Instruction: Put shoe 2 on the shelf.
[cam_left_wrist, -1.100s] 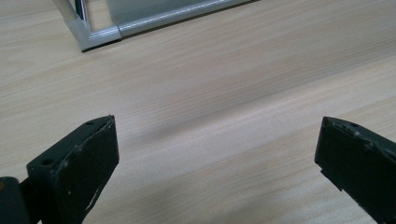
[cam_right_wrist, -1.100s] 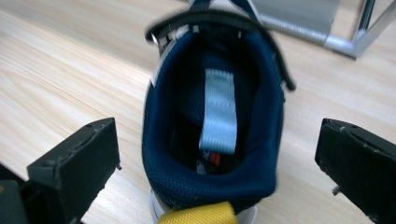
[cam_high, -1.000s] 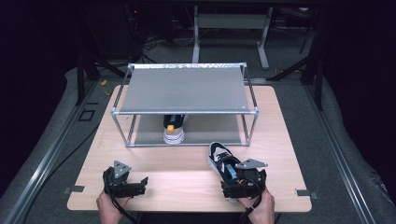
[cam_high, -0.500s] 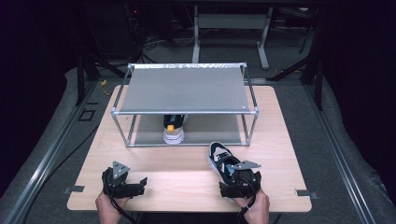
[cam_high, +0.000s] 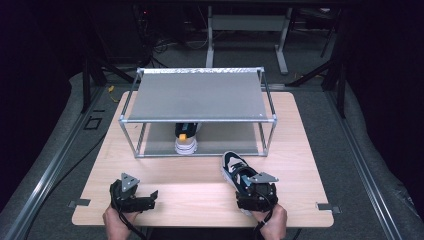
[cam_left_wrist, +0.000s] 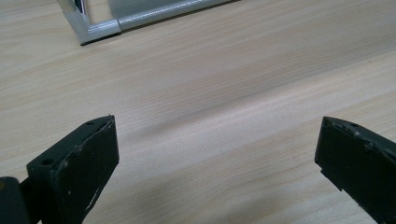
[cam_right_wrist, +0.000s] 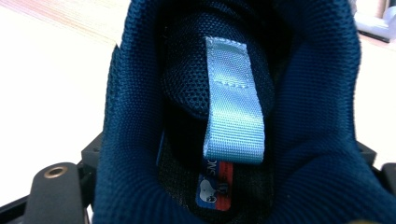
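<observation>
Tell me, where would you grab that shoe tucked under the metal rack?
Probably by its heel collar. The shoe under the rack seems to point its white heel toward the person, at the shelf frame's open front. Bring the open left tongs in low from the front, one jaw inside the opening, one behind the heel.

navy sneaker (cam_high: 234, 169) on table; second sneaker (cam_high: 186, 141) under shelf.

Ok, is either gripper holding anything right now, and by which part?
The right gripper holds the navy sneaker at its heel end, jaws on either side of the collar. The left gripper is open over bare table, holding nothing.
</observation>
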